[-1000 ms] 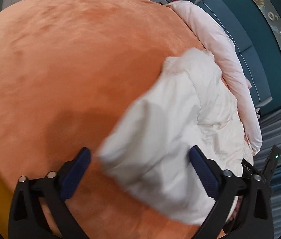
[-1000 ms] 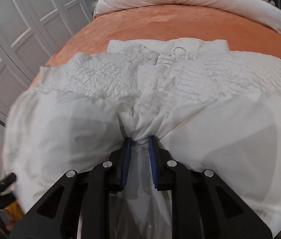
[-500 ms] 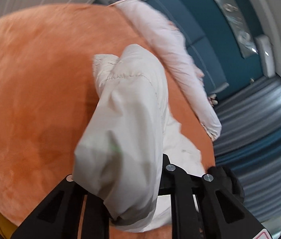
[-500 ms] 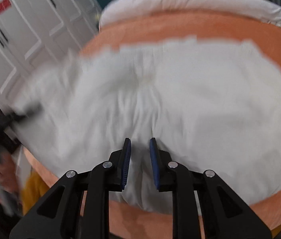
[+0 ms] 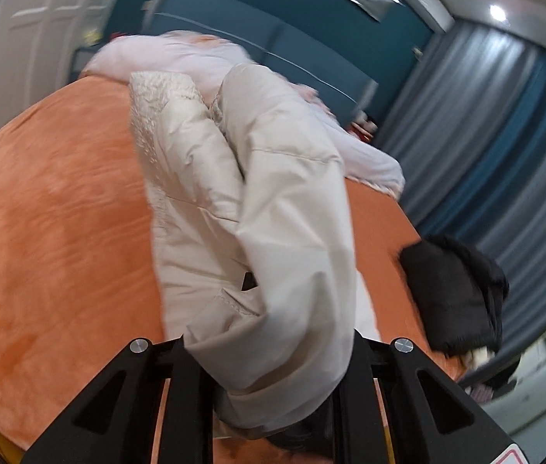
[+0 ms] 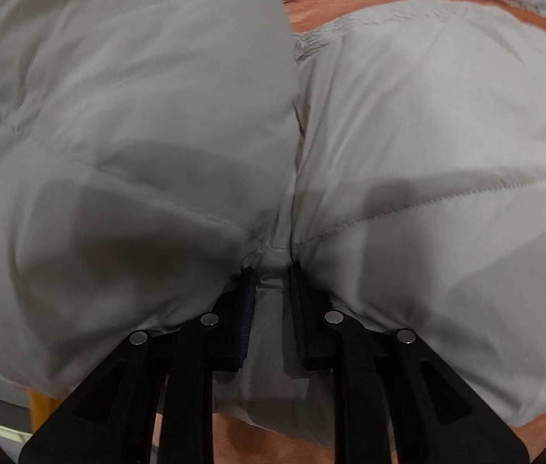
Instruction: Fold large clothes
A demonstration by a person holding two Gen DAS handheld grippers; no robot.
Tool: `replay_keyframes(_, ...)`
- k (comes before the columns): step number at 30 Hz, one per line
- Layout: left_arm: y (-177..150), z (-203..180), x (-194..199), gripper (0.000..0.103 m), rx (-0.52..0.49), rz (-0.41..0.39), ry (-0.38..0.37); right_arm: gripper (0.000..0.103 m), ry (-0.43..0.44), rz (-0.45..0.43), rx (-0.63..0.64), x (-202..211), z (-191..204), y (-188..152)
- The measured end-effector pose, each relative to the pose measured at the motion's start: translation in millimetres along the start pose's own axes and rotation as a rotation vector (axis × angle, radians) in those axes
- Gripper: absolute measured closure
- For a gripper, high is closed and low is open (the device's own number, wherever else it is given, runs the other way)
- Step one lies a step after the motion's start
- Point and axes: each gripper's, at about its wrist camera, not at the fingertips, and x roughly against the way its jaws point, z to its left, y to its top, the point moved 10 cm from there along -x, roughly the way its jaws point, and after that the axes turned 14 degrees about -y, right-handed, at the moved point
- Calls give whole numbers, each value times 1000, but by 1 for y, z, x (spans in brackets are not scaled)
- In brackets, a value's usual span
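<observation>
A large off-white puffer jacket (image 5: 280, 193) lies on the orange bed cover (image 5: 60, 212). One padded part of it rises off the bed and drapes over my left gripper (image 5: 273, 348), which is shut on it; the cloth hides the fingertips. In the right wrist view the jacket (image 6: 427, 116) fills nearly the whole picture in two bulging halves. My right gripper (image 6: 271, 274) pinches a fold of it at the seam between them. Its jaws are closing, the cloth tight between the blue pads (image 6: 247, 294).
A folded black garment (image 5: 454, 294) lies near the bed's right edge. A pale pink duvet (image 5: 180, 58) is rolled along the head of the bed, against a teal headboard (image 5: 273, 38). Grey-blue curtains (image 5: 505, 135) hang at the right, white wardrobe doors (image 5: 21, 19) at the left.
My left gripper stood open around the jacket's edge, then shut on it and lifted it up and over. The raised part now covers the left half of the right wrist view.
</observation>
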Motion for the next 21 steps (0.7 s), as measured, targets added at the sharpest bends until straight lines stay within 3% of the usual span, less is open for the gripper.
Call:
replay_keyframes(4,-5,-39,-34,90,-100,72,-15,87,164,-21,-197,36,-24,-14)
replay_keyframes(7,-17,-55,-64,90,-138,126,-26,86,218,-50,-294,64,-54,-27)
replay_keyframes(11,-37,-69,-100,90,-172,193,-20,86,168,-126,-382,99,-112,-24)
replay_keyframes(16,-67,-88,-145,91,-233,286,8,86,43,-201,-431,127,-176,-21)
replay_keyframes(21,-91,-94,-184,90,-293,353,46,86,42,-242,-513,139,-209,-25)
